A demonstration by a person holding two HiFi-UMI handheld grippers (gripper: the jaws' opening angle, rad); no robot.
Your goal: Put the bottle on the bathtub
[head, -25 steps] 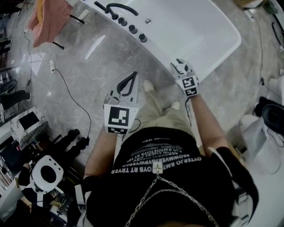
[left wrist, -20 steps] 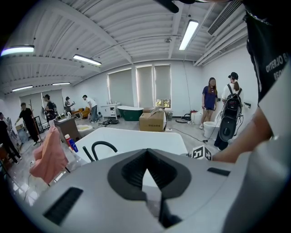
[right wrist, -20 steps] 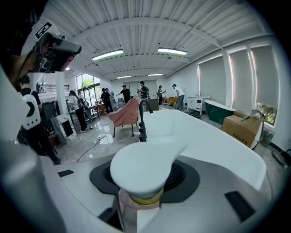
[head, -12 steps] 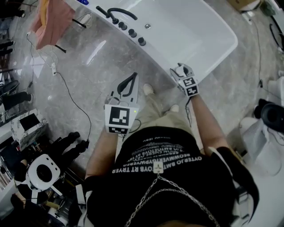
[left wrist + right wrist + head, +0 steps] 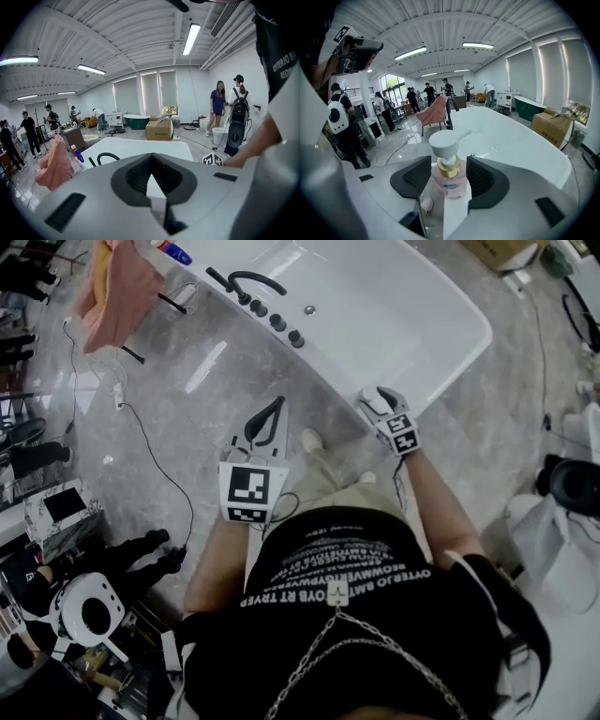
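A pink pump bottle (image 5: 451,180) with a white pump head and a gold collar stands upright between the jaws of my right gripper (image 5: 449,158). Those jaws have just been opening and stand wide, with the pads beside the bottle rather than pressing on it. In the head view the right gripper (image 5: 377,397) is at the near corner of the white bathtub (image 5: 464,343), and the bottle's white pump head (image 5: 376,400) shows between its fingers. What the bottle's base rests on is hidden. My left gripper (image 5: 278,401) hangs over the floor left of the tub, shut and holding nothing.
A black faucet (image 5: 248,279) and several black knobs (image 5: 277,322) line the tub's left rim. A pink towel (image 5: 117,292) hangs on a stand at the far left, with a cable (image 5: 155,451) across the marble floor. A cardboard box (image 5: 553,126) and several people stand beyond.
The right gripper's jaws have spread apart, and the bottle's white pump head now shows between them. The right gripper has shifted a little along the tub's near corner. The left gripper rose slightly.
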